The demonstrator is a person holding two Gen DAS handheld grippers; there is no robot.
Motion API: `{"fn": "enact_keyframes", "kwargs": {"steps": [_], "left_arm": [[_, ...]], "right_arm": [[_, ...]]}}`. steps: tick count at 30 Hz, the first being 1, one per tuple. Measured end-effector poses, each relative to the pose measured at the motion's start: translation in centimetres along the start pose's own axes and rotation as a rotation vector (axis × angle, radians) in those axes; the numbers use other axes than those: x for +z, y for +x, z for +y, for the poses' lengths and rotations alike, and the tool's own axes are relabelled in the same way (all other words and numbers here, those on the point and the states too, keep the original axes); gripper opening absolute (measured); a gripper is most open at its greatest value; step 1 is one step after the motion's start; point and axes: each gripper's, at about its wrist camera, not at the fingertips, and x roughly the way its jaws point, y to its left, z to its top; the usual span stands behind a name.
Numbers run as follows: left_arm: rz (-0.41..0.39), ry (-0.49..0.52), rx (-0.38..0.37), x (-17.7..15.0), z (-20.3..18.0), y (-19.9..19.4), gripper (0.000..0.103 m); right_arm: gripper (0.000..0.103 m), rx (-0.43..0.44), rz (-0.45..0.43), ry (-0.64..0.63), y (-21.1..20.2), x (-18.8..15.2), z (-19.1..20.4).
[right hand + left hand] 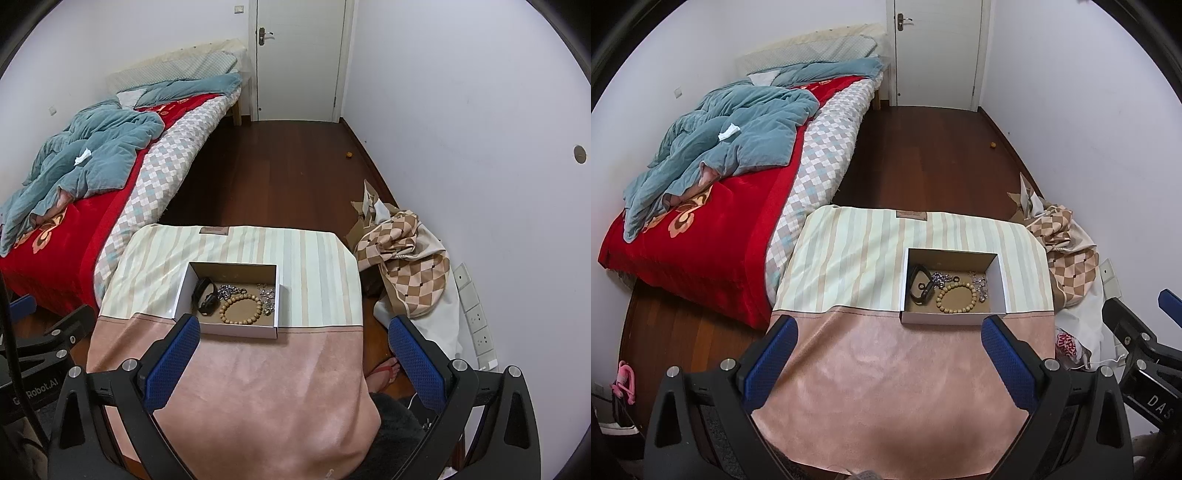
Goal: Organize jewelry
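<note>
An open white box (pixel 955 317) (pixel 236 329) stands on a cloth-covered table (pixel 886 369) (pixel 266 380). In it lie a wooden bead bracelet (pixel 956 297) (pixel 242 309), a black wristband (pixel 919 285) (pixel 205 296) and silver chains (pixel 980 286) (pixel 266 297). My left gripper (pixel 888 332) is open and empty, held above the table's near part, short of the box. My right gripper (pixel 293 328) is open and empty; its left finger (pixel 173 363) overlaps the box's near left corner in view.
A bed (pixel 713 206) (pixel 66 206) with a red blanket and blue quilt stands left of the table. Checked fabric (pixel 1071 258) (pixel 406 262) and cardboard lie on the floor at the right by the wall. A closed door (pixel 299 59) is at the back.
</note>
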Motion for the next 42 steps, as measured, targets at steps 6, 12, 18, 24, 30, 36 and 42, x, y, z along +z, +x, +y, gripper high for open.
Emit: {"fn": "enact_keyframes", "kwargs": {"steps": [6, 12, 18, 24, 30, 36, 42], "left_arm": [[0.0, 0.001, 0.0, 0.0, 0.0, 0.0, 0.101], [-0.011, 0.003, 0.005, -0.1, 0.1, -0.3, 0.101], [-0.019, 0.004, 0.009, -0.1, 0.1, -0.7, 0.101], [-0.031, 0.004, 0.017, 0.1, 0.2, -1.3, 0.101], [-0.04, 0.015, 0.02, 0.2, 0.0, -1.6, 0.101], [-0.04, 0.015, 0.019, 0.2, -0.1, -1.7, 0.102], [-0.041, 0.015, 0.024, 0.2, -0.1, -1.7, 0.102]], "right_arm": [[0.103, 0.001, -0.007, -0.002, -0.2, 0.3, -0.1], [0.103, 0.004, -0.007, -0.003, -0.3, 0.4, 0.0], [0.103, 0.007, -0.009, -0.007, -0.5, 0.4, 0.2], [0.103, 0.009, -0.016, -0.009, -0.8, 0.4, 0.3], [0.103, 0.01, -0.023, -0.009, -1.1, 0.5, 0.1], [0.103, 0.01, -0.023, -0.008, -1.1, 0.5, 0.0], [0.103, 0.01, -0.025, -0.008, -1.1, 0.5, 0.0]]}}
